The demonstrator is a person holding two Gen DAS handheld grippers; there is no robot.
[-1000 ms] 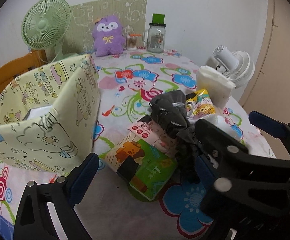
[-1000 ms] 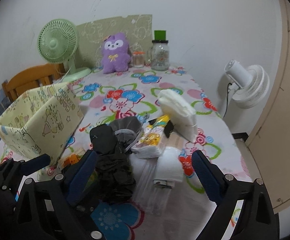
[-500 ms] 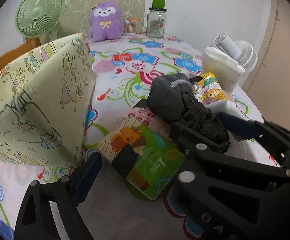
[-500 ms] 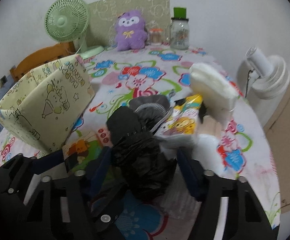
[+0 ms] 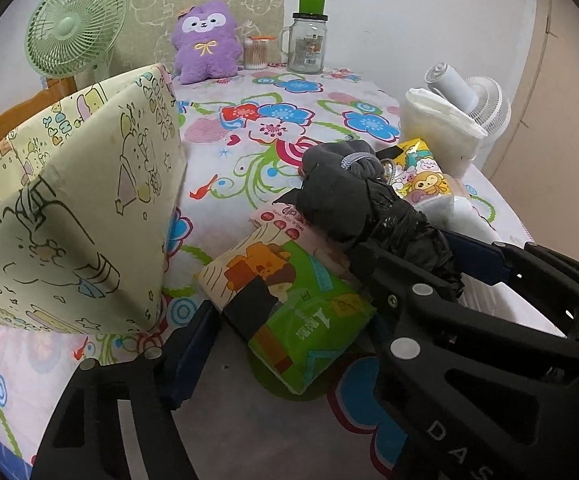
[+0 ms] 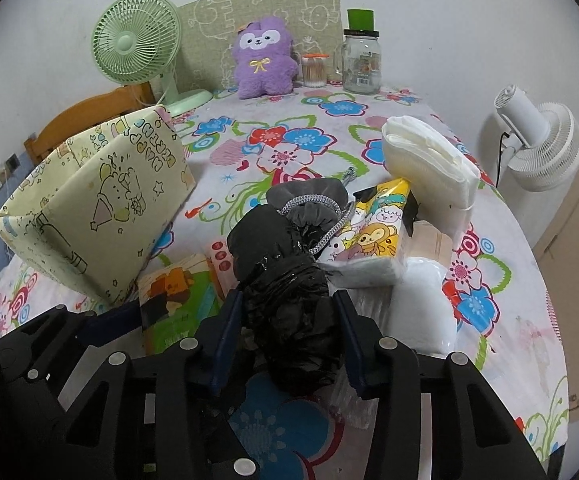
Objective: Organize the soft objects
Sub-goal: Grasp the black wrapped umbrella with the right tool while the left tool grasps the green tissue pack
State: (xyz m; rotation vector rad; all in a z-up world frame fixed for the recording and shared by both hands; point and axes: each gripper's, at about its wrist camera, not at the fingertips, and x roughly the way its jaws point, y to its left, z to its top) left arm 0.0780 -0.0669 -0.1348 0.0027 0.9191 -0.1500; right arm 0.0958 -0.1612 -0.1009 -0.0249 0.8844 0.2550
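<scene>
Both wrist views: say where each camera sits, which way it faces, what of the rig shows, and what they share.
Left wrist: on the left gripper, looking down over the table at the green pack and bin; its own jaws show, the right gripper crossing in.
Right wrist: on the right gripper, facing the same way; jaws closing on the black bag, left gripper at lower left.
Shared: bag, pack, bin, purple plush, green fan.

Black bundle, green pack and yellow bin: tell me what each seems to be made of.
Black bundle: looks like thin plastic film, glossy and crinkled, with sharp highlights on the creases.
Green pack: probably soft printed plastic wrap, smooth with a slight sheen, a cartoon printed on it.
Yellow bin: seems fabric-covered, matt with a cartoon print; its walls bow, so likely no rigid shell.
</scene>
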